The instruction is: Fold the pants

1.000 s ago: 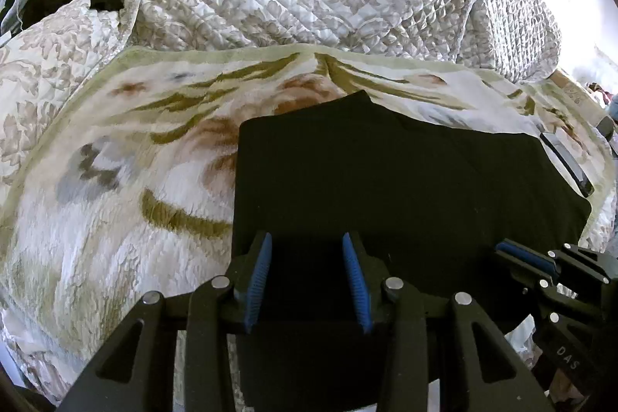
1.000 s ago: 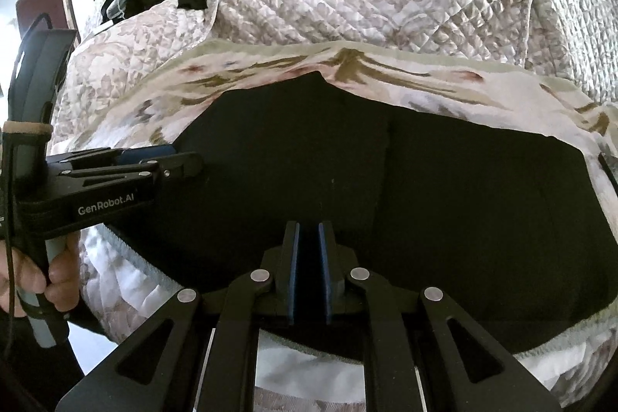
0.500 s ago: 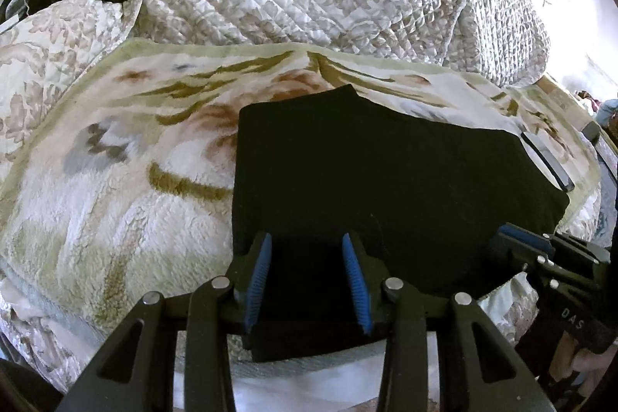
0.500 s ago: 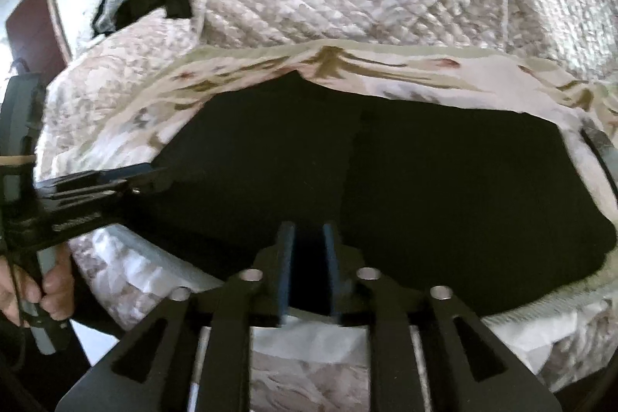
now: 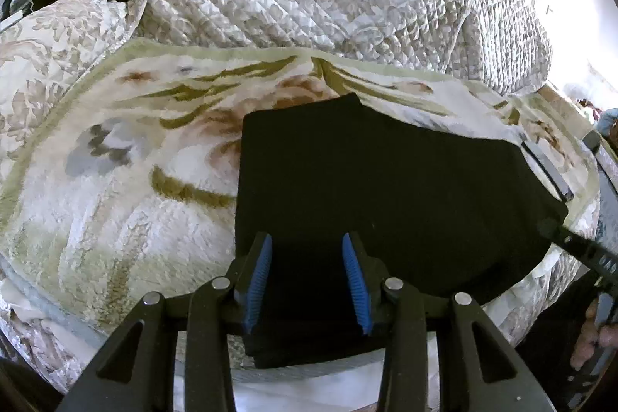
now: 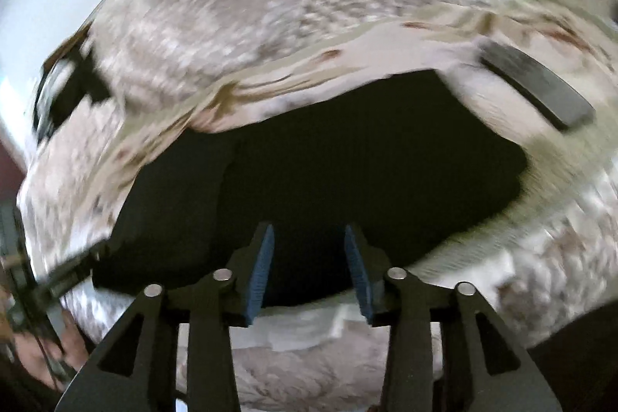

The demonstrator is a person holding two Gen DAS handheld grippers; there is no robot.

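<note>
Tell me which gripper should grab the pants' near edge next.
Left. The left gripper is open and steady over the pants near their left edge; the right gripper, also open, gives a motion-blurred view.

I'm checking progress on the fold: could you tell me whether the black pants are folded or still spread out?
Folded. The black pants lie as a compact, layered rectangle on the floral blanket, with no separate legs showing.
</note>
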